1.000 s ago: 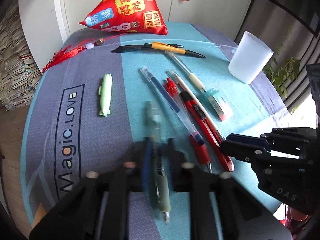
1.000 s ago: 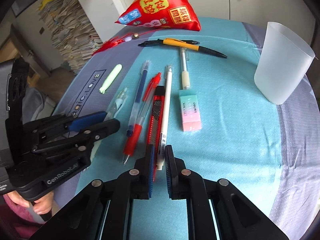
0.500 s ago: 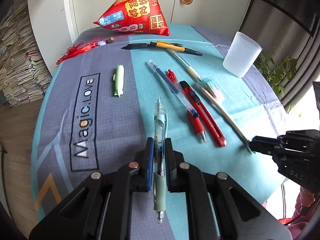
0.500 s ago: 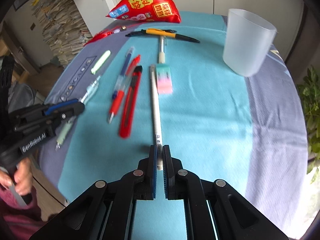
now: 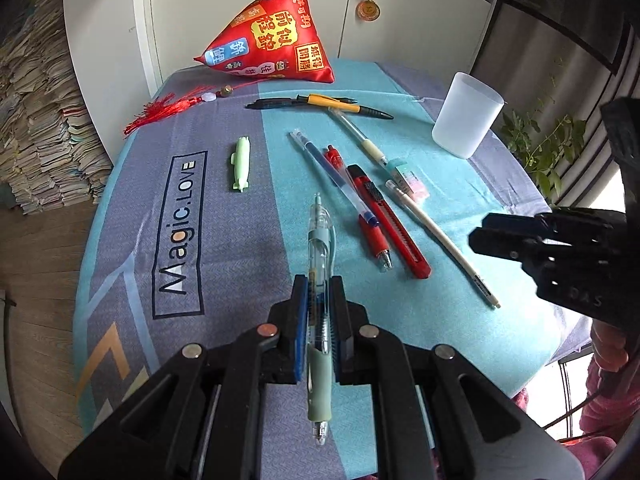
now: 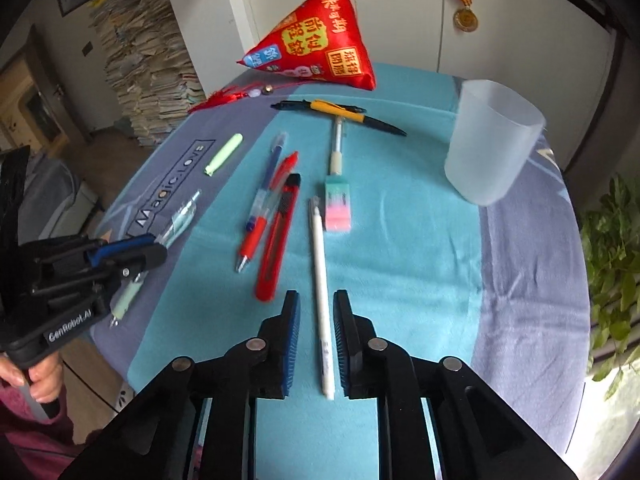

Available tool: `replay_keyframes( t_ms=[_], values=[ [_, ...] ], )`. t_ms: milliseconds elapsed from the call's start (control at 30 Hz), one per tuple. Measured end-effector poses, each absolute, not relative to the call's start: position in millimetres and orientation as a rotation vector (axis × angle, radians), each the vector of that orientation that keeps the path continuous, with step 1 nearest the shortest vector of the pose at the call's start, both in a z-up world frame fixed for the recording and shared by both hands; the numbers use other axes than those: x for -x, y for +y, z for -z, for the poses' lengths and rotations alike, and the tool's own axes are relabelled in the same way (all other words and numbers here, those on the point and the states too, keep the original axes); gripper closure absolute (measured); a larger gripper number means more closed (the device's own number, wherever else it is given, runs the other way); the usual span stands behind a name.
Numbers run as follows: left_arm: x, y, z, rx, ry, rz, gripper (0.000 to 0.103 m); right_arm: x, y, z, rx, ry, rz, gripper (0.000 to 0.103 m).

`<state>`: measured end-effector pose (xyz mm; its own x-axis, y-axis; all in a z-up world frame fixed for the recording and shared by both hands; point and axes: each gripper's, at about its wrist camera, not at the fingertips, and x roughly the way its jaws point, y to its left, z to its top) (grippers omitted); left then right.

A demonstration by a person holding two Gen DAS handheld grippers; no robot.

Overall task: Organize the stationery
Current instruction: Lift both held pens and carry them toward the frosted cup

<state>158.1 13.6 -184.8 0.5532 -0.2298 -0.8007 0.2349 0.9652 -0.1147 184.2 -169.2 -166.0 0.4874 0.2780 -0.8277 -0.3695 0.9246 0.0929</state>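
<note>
Two grippers show in my feeds: my left gripper [image 5: 318, 316] is clamped on a clear retractable pen with a pale green grip [image 5: 319, 280], held above the grey-and-teal printed tablecloth [image 5: 224, 240], and the pen's middle is hidden between the blue pads. My right gripper [image 6: 316, 320] stands with its jaws apart, one on each side of a slim white pen [image 6: 322, 276] lying on the cloth; I cannot tell whether the pads touch it. Far right stands a frosted translucent plastic cup [image 6: 490, 144], upright; its cloudy wall keeps me from making out anything inside. Between the grippers and the cup lie a red utility knife [image 6: 280, 236], a red-grip pen [image 6: 264, 216] partly crossed by a blue-ink clear pen [image 5: 332, 172], and a pastel green-and-pink eraser [image 6: 338, 204] touching the end of a clear pen with a cream grip [image 6: 337, 148]. Left lies a mint green capsule-shaped item [image 5: 241, 159], too small to identify.
</note>
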Motion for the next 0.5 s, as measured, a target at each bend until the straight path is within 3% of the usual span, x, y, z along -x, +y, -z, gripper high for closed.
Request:
replay_keyframes(
  t_ms=[100,500],
  values=[
    [-161.2,16.4,184.7,0.002,0.94,0.276,0.095,-209.5,-151.9,171.8,0.126,1.008,-0.415,0.075],
    [-185.7,22.0,195.5,0.027,0.952,0.297,0.095,-255.2,-129.9,200.9,0.188,1.073,-0.345,0.078]
  ],
)
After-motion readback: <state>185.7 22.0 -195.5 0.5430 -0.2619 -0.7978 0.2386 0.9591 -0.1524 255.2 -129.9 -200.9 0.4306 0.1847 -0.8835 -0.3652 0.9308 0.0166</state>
